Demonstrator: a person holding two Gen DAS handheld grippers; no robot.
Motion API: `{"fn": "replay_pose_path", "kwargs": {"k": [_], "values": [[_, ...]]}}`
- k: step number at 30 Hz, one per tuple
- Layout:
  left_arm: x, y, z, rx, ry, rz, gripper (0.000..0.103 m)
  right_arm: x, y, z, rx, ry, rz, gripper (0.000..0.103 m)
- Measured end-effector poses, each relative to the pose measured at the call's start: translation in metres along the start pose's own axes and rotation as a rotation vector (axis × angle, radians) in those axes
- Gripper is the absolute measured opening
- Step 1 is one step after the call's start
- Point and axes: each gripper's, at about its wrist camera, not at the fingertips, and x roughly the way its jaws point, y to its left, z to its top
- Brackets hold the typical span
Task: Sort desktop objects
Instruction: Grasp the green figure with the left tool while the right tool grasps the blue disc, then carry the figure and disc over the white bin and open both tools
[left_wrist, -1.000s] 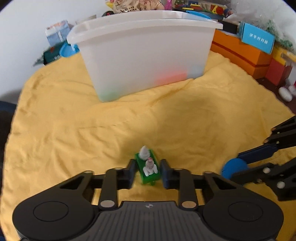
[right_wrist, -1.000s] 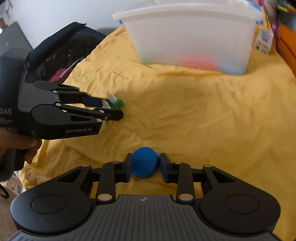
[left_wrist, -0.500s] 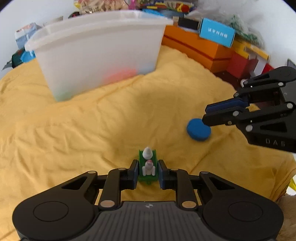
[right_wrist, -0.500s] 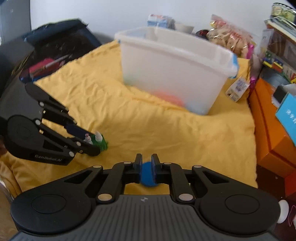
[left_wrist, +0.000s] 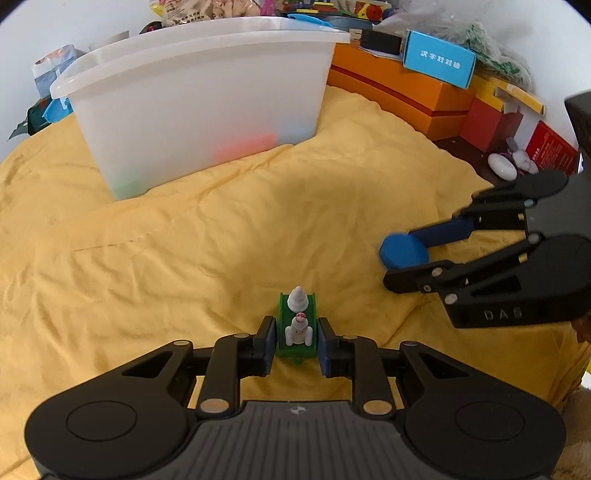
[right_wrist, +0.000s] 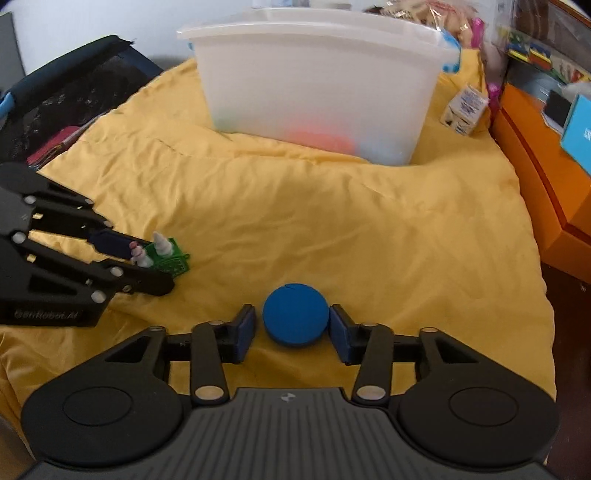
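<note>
A small green toy with two white figures (left_wrist: 297, 328) sits between the pads of my left gripper (left_wrist: 297, 341), which is shut on it just above the yellow cloth. It also shows in the right wrist view (right_wrist: 164, 254). A blue round disc (right_wrist: 295, 319) lies on the cloth between the fingers of my right gripper (right_wrist: 291, 328), which is open with small gaps on both sides. The disc shows in the left wrist view (left_wrist: 403, 252) too. A white translucent bin (left_wrist: 199, 96) stands behind, with red and green things dimly inside.
A yellow cloth (left_wrist: 147, 258) covers the surface. Orange boxes (left_wrist: 399, 92) and a blue carton (left_wrist: 437, 59) line the right side. A black bag (right_wrist: 55, 107) lies at the left. A small printed carton (right_wrist: 463, 109) stands right of the bin.
My right gripper has opened and the blue disc now lies free on the cloth. Both grippers have swung back to face the bin. The left stays shut on the green toy.
</note>
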Motion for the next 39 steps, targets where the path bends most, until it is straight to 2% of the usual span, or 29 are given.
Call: {"fn": "replay_pose_path", "kwargs": {"k": [4,8,12,15,18,23,28,30,32,33,34,39], "values": [[-0.011,0.002,0.005,-0.016,-0.022,-0.018,0.024,-0.012,0.000,0.008,-0.006,-0.005,0.007,0.041],[-0.036,0.006,0.029,0.005,-0.093,-0.009,0.024,-0.035,0.000,0.026,-0.034,-0.070,-0.001,0.041],[-0.064,0.019,0.074,0.005,-0.199,-0.001,0.024,-0.059,-0.010,0.065,-0.063,-0.173,-0.025,0.041],[-0.080,0.033,0.116,0.014,-0.290,0.054,0.024,-0.069,-0.021,0.101,-0.072,-0.257,-0.058,0.041],[-0.083,0.048,0.155,0.015,-0.330,0.102,0.024,-0.068,-0.031,0.132,-0.065,-0.319,-0.104,0.041],[-0.061,0.071,0.197,0.016,-0.308,0.157,0.024,-0.043,-0.043,0.174,-0.005,-0.325,-0.124,0.042],[-0.011,0.096,0.212,-0.045,-0.199,0.212,0.025,-0.010,-0.057,0.190,0.058,-0.283,-0.145,0.043],[-0.006,0.098,0.209,-0.068,-0.197,0.217,0.038,-0.003,-0.061,0.189,0.069,-0.271,-0.134,0.044],[-0.007,0.097,0.208,-0.064,-0.210,0.240,0.064,0.001,-0.065,0.190,0.077,-0.264,-0.130,0.048],[-0.009,0.095,0.208,-0.057,-0.217,0.259,0.069,0.002,-0.066,0.191,0.076,-0.262,-0.130,0.050],[-0.010,0.093,0.208,-0.050,-0.223,0.281,0.073,0.002,-0.067,0.192,0.074,-0.259,-0.132,0.052],[-0.024,0.085,0.216,-0.083,-0.238,0.350,0.073,-0.005,-0.071,0.201,0.075,-0.258,-0.124,0.056]]}}
